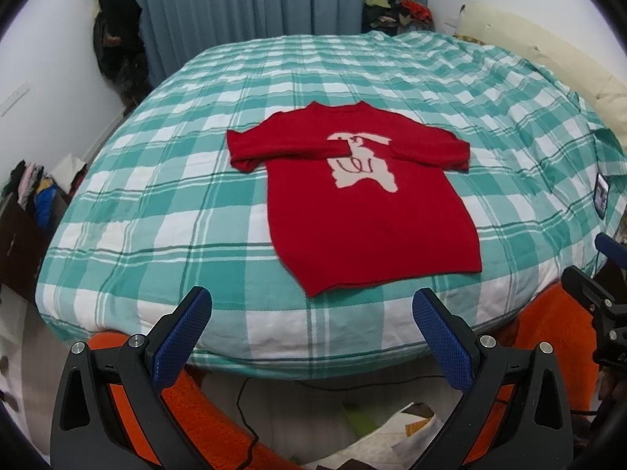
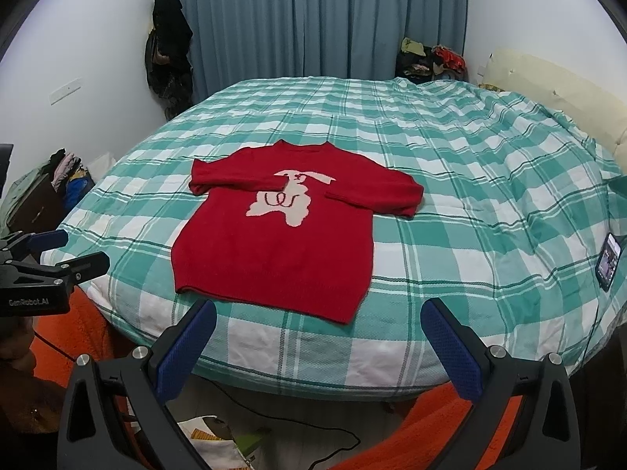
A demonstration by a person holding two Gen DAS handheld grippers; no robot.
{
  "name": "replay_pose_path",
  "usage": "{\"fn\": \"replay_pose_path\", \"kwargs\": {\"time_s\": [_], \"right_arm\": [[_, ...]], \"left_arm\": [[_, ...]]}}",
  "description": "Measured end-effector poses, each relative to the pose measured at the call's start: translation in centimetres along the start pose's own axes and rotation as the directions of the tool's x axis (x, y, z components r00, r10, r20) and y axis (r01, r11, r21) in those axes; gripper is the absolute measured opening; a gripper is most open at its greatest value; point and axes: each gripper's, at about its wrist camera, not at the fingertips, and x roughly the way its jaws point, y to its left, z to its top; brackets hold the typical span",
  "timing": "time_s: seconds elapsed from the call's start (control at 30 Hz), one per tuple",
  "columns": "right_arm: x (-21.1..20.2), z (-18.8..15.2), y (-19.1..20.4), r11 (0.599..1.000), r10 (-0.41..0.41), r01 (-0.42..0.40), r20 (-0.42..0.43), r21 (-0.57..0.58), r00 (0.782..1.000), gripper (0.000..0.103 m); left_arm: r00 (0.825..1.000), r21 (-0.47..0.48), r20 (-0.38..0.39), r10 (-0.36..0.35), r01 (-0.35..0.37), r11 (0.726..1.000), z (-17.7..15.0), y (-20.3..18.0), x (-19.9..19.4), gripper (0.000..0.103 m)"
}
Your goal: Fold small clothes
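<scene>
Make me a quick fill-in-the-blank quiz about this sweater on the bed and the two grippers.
1. The sweater is coloured ____.
2. Both of its sleeves lie folded across its ____.
3. The left hand-held gripper and the right hand-held gripper both have their jaws ____.
4. The phone lies on the checked ____.

Missing words: red; chest; open; bedspread.

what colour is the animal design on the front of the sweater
Pale cream on the red sweater, with thin dark red line details; the design shows best in the right wrist view.
</scene>
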Motion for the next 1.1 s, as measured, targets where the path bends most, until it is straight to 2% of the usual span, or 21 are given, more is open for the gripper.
{"fn": "replay_pose_path", "kwargs": {"time_s": [0.17, 0.43, 0.5, 0.57, 0.6, 0.63, 0.7, 0.73, 0.8, 0.83, 0.87, 0.9, 1.0, 1.03, 1.07, 1.1], "right_arm": [[0.0, -0.1, -0.2, 1.000, -0.001, 0.001, 0.008, 0.000, 1.000, 0.103], [0.0, -0.2, -0.3, 1.000, 0.002, -0.002, 0.020, 0.001, 1.000, 0.103], [-0.1, 0.0, -0.8, 1.000, 0.028, -0.027, 0.064, -0.004, 0.998, 0.103], [0.6, 0.0, -2.1, 0.997, 0.072, -0.070, 0.140, -0.015, 0.987, 0.103], [2.2, -0.2, -2.9, 0.993, 0.115, -0.113, 0.128, -0.021, 0.985, 0.103], [5.7, -0.7, -4.3, 0.982, 0.191, -0.191, 0.019, -0.001, 0.981, 0.103], [11.6, -1.8, -6.4, 0.965, 0.256, -0.242, -0.165, 0.098, 0.952, 0.103], [14.4, -2.9, -8.1, 0.945, 0.303, -0.269, -0.195, 0.184, 0.933, 0.102], [16.8, -3.8, -10.2, 0.905, 0.371, -0.313, -0.174, 0.286, 0.912, 0.102], [18.4, -4.3, -11.3, 0.858, 0.443, -0.368, -0.152, 0.358, 0.884, 0.101], [19.2, -4.6, -11.9, 0.828, 0.476, -0.390, -0.140, 0.403, 0.868, 0.099], [20.5, -4.9, -12.6, 0.778, 0.527, -0.419, -0.121, 0.468, 0.841, 0.094], [23.5, -5.9, -13.9, 0.643, 0.631, -0.471, -0.069, 0.604, 0.773, 0.081], [24.3, -6.3, -14.4, 0.600, 0.654, -0.485, -0.040, 0.636, 0.756, 0.080], [24.8, -6.5, -14.9, 0.554, 0.675, -0.502, -0.005, 0.664, 0.738, 0.077], [25.0, -6.6, -15.1, 0.524, 0.689, -0.517, 0.020, 0.677, 0.725, 0.074]], "left_arm": [[1.000, -0.029, 0.010, -0.007, 0.007, 1.000, 0.2, 0.8, -0.3, 0.102], [1.000, 0.013, 0.008, -0.013, 0.013, 1.000, 0.1, 0.0, 0.3, 0.102], [1.000, 0.019, 0.023, 0.007, -0.007, 1.000, 0.2, 0.5, 1.1, 0.102], [1.000, 0.002, 0.014, 0.002, -0.002, 1.000, 0.3, 2.1, 4.1, 0.102], [0.999, -0.033, -0.038, -0.036, 0.035, 0.999, 0.1, 3.4, 7.1, 0.102], [0.995, -0.071, -0.079, -0.067, 0.062, 0.996, 0.0, 4.3, 9.0, 0.101], [0.963, -0.199, -0.163, -0.214, 0.180, 0.963, -0.8, 6.6, 13.7, 0.100], [0.939, -0.269, -0.181, -0.293, 0.240, 0.933, -1.3, 7.5, 15.8, 0.099], [0.910, -0.345, -0.183, -0.373, 0.296, 0.891, -1.9, 8.1, 17.7, 0.097], [0.900, -0.368, -0.173, -0.400, 0.318, 0.874, -1.9, 8.1, 18.6, 0.096], [0.898, -0.377, -0.161, -0.409, 0.327, 0.867, -1.9, 7.9, 19.0, 0.096], [0.900, -0.375, -0.148, -0.411, 0.333, 0.865, -1.7, 7.6, 19.4, 0.096], [0.915, -0.347, -0.130, -0.382, 0.319, 0.882, -0.9, 6.7, 20.5, 0.095], [0.916, -0.347, -0.123, -0.382, 0.321, 0.881, -0.7, 6.4, 20.6, 0.091], [0.915, -0.347, -0.117, -0.386, 0.327, 0.879, -0.6, 6.1, 20.6, 0.081], [0.910, -0.342, -0.117, -0.398, 0.339, 0.876, -0.4, 6.1, 20.7, 0.075]]}}
